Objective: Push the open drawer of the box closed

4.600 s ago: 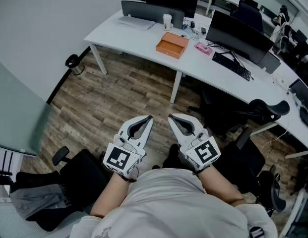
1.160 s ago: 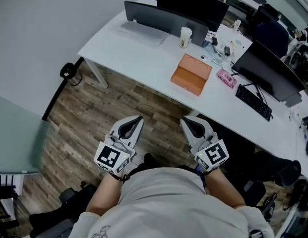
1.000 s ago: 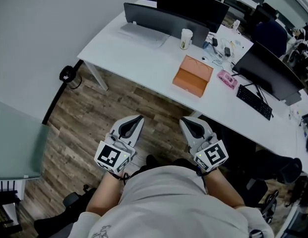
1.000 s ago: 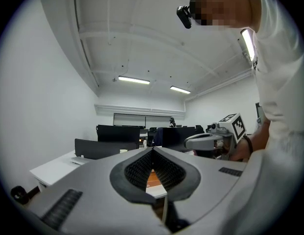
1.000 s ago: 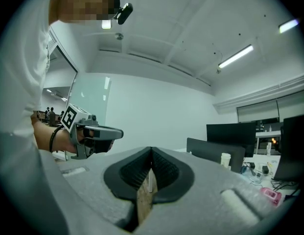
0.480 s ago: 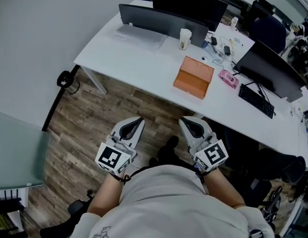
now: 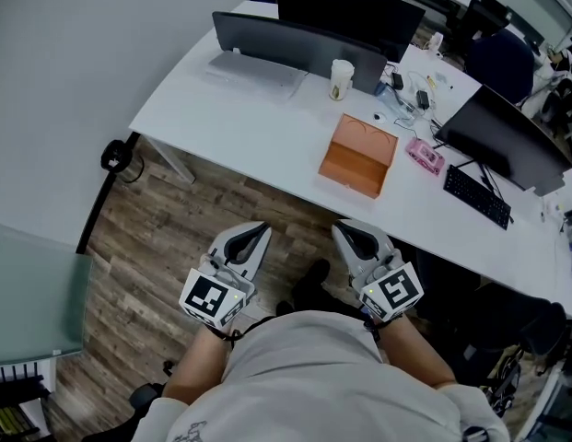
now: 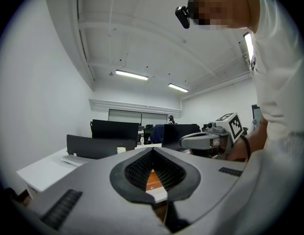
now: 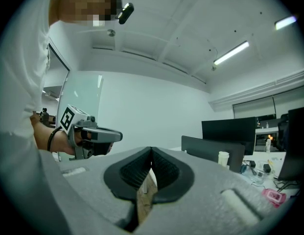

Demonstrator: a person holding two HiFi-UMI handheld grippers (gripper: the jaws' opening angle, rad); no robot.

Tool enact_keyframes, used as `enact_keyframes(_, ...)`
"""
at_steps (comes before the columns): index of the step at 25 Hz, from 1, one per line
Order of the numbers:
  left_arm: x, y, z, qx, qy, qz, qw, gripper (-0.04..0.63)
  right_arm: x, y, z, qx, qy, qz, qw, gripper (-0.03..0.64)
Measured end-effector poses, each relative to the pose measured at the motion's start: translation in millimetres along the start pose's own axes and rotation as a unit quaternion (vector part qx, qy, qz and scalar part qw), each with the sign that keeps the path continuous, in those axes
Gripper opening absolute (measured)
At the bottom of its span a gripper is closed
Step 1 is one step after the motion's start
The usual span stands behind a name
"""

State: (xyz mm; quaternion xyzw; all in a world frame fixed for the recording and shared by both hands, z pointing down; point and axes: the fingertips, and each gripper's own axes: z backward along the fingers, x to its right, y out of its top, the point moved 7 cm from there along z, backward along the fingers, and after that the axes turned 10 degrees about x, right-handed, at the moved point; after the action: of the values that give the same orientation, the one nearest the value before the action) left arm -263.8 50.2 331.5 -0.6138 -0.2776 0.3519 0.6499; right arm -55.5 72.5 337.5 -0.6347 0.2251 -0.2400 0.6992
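Grippers: left gripper (image 7: 256, 232) and right gripper (image 7: 346, 232) are being held side by side, just apart, pointing forward over the wooden floor (image 7: 175, 228) and short of the white desk (image 7: 258, 109).
Jaw state: both pairs of jaws are being held fully closed with tips meeting, and nothing is being gripped by either. A sliver of orange is being seen through the pad gap of the left pair. That is the distant box, not a held item.
Task item: box (image 7: 359, 157) is being borne by the desk top, ahead of both grippers and well apart from them. No contact is being made.
Bearing: box is lying almost straight ahead of the right gripper and ahead-right of the left one. The right gripper is judged the nearer.
Long axis: box is judged to be running roughly away from the grippers, its far end skewed slightly right. A narrow orange face is being presented toward them.
Drawer: its open end is not being resolved in any view, so the face it projects from cannot be told.
Neighbours: paper cup (image 7: 340, 79) is standing beyond the box, to its left. A pink item (image 7: 424, 155) is lying just right of it.
Stage: approach, by judgement. The push is not yet begun.
Requirement: the closed tips are to be brought against the drawer front and driven along that axis.
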Motion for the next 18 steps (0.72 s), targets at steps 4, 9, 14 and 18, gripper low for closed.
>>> enact_keyframes(4,-16.0,-5.9,-40.7,-0.004,-0.013,0.005,0.9999,0.0,34.5,-4.3,-12.7,-0.004,-0.008,-0.001,1.0,0.003)
enact_keyframes(9,-33.1,-8.4,-109.8,-0.002,-0.047,0.002,0.9989,0.0,91.8,-8.0,-27.9,-0.004,-0.028,0.0,1.0,0.003)
enact_keyframes(14,-49.0,-17.6,-184.7,-0.006,-0.084,0.006,0.9964,0.0,154.0,-12.6,-34.2,-0.004,-0.059,-0.001,0.998,0.002)
enact_keyframes(18,-47.8,-20.3,-229.6,-0.011,-0.113,0.004,0.9936,0.0,187.2,-5.8,-24.2,-0.007,-0.077,0.001,0.997,0.003)
